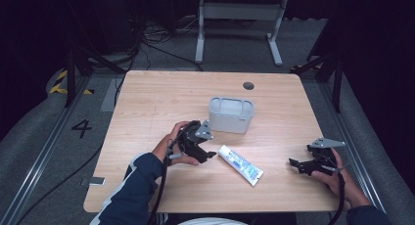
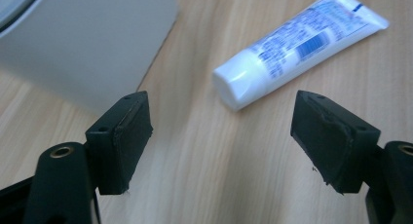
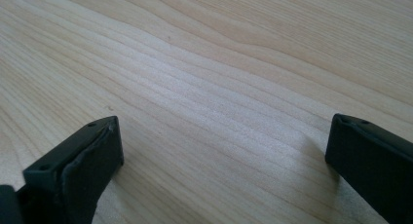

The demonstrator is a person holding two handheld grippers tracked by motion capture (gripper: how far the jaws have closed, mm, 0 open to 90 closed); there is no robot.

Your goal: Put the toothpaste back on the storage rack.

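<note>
Sitting empty beside tube [image 1: 240, 164]: bin [image 1: 230, 116]

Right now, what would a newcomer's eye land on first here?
The white toothpaste tube lying flat near the table's middle, with the grey bin just behind it. The left gripper points at the tube's cap end, open and empty; the right gripper rests open near the right edge.

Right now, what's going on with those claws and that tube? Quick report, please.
Left claw open, empty, aimed at the white tube. Right claw open, empty, over bare table. Tube flat, untouched. Grey box beside, not blocking.
</note>
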